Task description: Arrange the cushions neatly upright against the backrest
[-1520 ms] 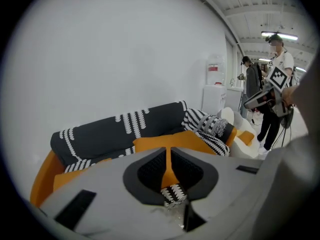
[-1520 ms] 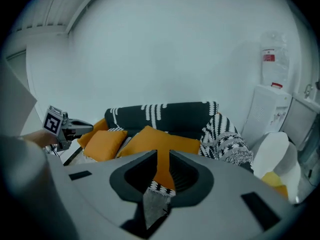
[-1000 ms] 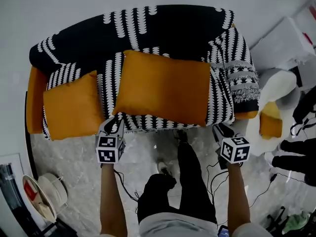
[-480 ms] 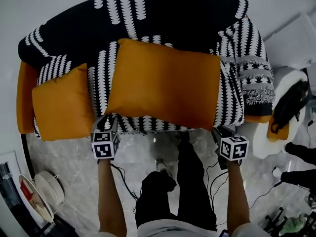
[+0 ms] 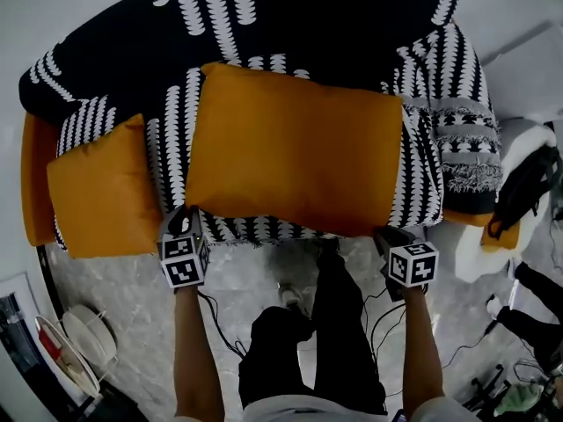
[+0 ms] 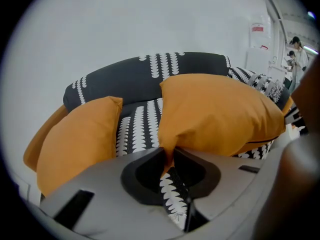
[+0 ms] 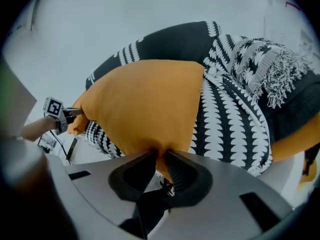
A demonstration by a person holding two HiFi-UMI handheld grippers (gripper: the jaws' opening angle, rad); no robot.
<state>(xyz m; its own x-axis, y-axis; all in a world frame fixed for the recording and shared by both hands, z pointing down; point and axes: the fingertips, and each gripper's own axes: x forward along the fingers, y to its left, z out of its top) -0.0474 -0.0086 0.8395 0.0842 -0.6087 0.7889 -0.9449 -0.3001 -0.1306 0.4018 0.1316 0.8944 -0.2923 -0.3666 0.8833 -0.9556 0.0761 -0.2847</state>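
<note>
Head view, left to right. At seven o'clock, by the frame corner, pale round things [image 5: 84, 337] on the floor [image 5: 246, 275], cut off and too dim to name. At nine o'clock, small cushion [image 5: 101, 187], orange, propped at a tilt on the end of the sofa [image 5: 176, 139], covering most of an orange armrest [image 5: 35, 183] behind it, well apart from both grippers. At eight o'clock, left gripper [image 5: 182, 222], its tips largely hidden from above by its own marker cube. In the left gripper view, jaws narrow, just now closing, pinched on the near left corner of the large cushion [image 5: 295, 152], with a strip of black-and-white cover showing below the pinch. At the centre, that same cushion, orange, spread wide across the seat, far edge toward the backrest [image 5: 308, 25] at twelve o'clock, lying rather than standing upright against it. No telling how much of its underside rests on the seat. Top of the backrest cut off by the upper frame edge. At six o'clock, the person's legs [image 5: 325, 323] in dark trousers, with cables [image 5: 224, 323] trailing on the floor beside them. At four o'clock, right gripper [image 5: 391, 236], tips likewise tucked under the cushion's edge from above. In the right gripper view, jaws narrow, just now closing, clamped on the near right corner of the same cushion. At three o'clock, fringed throw [image 5: 462, 148] draped over the sofa's right end, hiding the arm beneath.
</note>
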